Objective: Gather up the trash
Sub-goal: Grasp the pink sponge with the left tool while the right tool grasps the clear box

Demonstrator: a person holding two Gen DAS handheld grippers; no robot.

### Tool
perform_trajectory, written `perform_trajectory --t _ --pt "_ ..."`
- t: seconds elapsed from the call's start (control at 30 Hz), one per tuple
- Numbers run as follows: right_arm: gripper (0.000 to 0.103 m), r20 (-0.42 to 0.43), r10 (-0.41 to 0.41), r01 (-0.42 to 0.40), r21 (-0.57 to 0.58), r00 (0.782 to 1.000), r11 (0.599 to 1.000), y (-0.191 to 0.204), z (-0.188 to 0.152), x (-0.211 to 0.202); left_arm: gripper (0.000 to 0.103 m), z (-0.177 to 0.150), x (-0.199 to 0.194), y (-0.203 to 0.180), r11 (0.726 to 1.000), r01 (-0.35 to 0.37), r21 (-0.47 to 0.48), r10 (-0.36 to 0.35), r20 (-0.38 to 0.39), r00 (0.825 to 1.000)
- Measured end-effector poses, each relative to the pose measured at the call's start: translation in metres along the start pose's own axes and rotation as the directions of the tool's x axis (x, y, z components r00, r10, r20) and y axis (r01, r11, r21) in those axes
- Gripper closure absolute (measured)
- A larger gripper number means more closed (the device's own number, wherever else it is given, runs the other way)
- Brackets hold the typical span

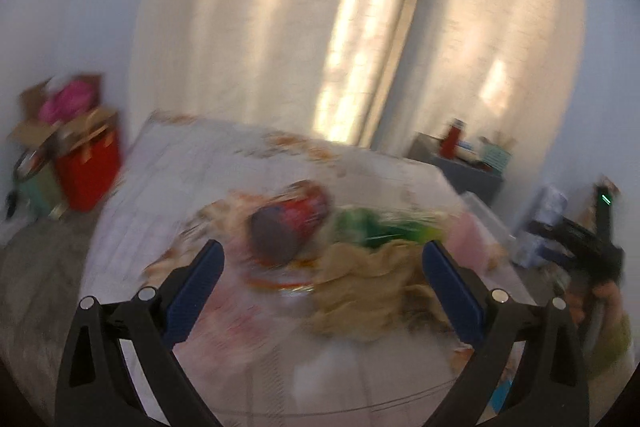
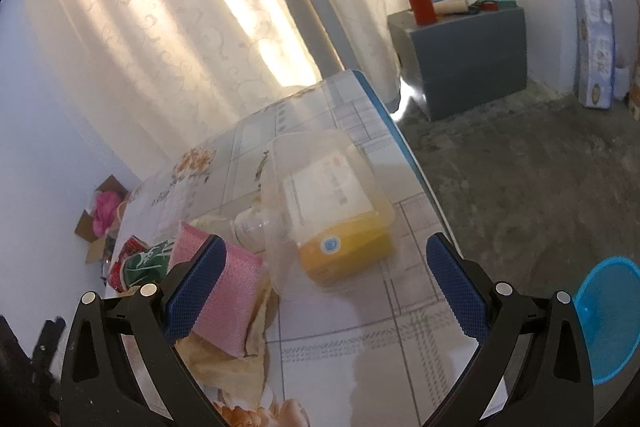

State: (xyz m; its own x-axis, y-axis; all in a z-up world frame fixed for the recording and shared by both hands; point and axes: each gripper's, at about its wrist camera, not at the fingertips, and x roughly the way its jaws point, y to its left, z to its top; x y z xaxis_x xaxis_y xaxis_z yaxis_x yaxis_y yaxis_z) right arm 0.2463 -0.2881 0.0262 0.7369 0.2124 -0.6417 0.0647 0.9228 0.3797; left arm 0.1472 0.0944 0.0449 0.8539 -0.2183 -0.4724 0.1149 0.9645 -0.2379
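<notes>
On the table: trash lies in a loose pile on the patterned cloth (image 2: 320, 343), near the front edge
Trash: a red can (image 1: 288, 227), a green wrapper (image 1: 372, 227), crumpled brown paper (image 1: 364, 291), a pink sponge (image 2: 224, 291), a clear bottle (image 2: 256, 223) and a clear box (image 2: 332, 203) with yellow contents
Bin: a blue bin (image 2: 604, 323) stands on the floor just off the table's right edge
Left gripper (image 1: 322, 287): jaws spread wide, nothing between the pads; it hangs above the can and the paper
Right gripper (image 2: 326, 291): jaws also wide and empty, aimed at the box, with the sponge beside its left finger
Step in hand: judged to be between picks, since both grippers are empty and most of the pile sits untouched
Next move: one gripper would likely need to drop over a single item, close on it, then carry it to the bin; the soft paper should take a pinch easily, the box looks wide for the jaws
Left view only: the can end-on, a red bag (image 1: 88, 171) by the wall, and the person's hand (image 1: 608, 299) on the other gripper; the picture is blurred
Right view only: the bin, the box, the bottle, a grey cabinet (image 2: 468, 67) with a red flask (image 2: 420, 1)
</notes>
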Motion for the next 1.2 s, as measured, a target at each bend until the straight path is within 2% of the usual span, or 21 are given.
perform_trajectory --t 0.1,0.2,0.33,0.4,0.5,0.6,0.67,0.77,0.87,0.93,1.03,1.2 --pt "0.007 -0.01 0.001 -0.001 -0.011 1.0 1.0 0.0 0.012 0.006 0.006 0.008 0.018 -0.036 0.988 0.102 0.117 -0.097 -0.051 0.994" --pt "0.007 -0.025 -0.006 0.005 -0.035 1.0 0.999 0.0 0.026 0.012 0.006 0.01 0.045 -0.074 0.952 0.209 0.223 -0.184 -0.128 0.975" --pt "0.007 -0.07 0.008 -0.013 -0.07 0.997 0.997 -0.001 0.046 0.026 0.006 0.001 0.086 -0.128 0.89 0.277 0.363 -0.208 -0.22 0.953" --pt "0.007 -0.133 0.026 -0.038 -0.083 0.991 0.996 -0.002 0.058 0.041 0.006 -0.006 0.102 -0.15 0.858 0.278 0.433 -0.19 -0.235 0.953" --pt "0.007 -0.217 0.021 -0.047 -0.116 0.976 0.992 -0.003 0.07 0.064 0.006 -0.019 0.121 -0.173 0.808 0.235 0.54 -0.126 -0.231 0.965" --pt "0.007 -0.296 -0.025 -0.025 -0.165 0.955 0.986 -0.001 0.076 0.09 0.006 -0.036 0.138 -0.196 0.74 0.199 0.643 -0.063 -0.229 0.971" --pt "0.007 -0.318 -0.046 -0.021 -0.203 0.947 0.979 0.003 0.077 0.1 0.006 -0.043 0.145 -0.207 0.716 0.164 0.679 -0.019 -0.216 0.976" --pt "0.007 -0.345 -0.038 -0.046 -0.234 0.938 0.971 0.006 0.08 0.11 0.006 -0.05 0.155 -0.214 0.709 0.138 0.691 0.013 -0.209 0.978" --pt "0.007 -0.35 -0.048 -0.042 -0.244 0.935 0.969 0.005 0.084 0.114 0.006 -0.053 0.166 -0.214 0.705 0.077 0.705 0.079 -0.187 0.979" --pt "0.007 -0.358 -0.03 -0.059 -0.235 0.933 0.97 0.003 0.087 0.112 0.006 -0.053 0.169 -0.212 0.714 0.057 0.698 0.095 -0.177 0.98" --pt "0.007 -0.396 0.011 -0.105 -0.215 0.918 0.971 0.004 0.089 0.116 0.006 -0.048 0.174 -0.206 0.733 0.073 0.677 0.092 -0.205 0.975" --pt "0.007 -0.462 -0.066 -0.078 -0.285 0.884 0.955 0.014 0.079 0.134 0.006 -0.055 0.185 -0.211 0.714 0.085 0.695 0.124 -0.244 0.962"
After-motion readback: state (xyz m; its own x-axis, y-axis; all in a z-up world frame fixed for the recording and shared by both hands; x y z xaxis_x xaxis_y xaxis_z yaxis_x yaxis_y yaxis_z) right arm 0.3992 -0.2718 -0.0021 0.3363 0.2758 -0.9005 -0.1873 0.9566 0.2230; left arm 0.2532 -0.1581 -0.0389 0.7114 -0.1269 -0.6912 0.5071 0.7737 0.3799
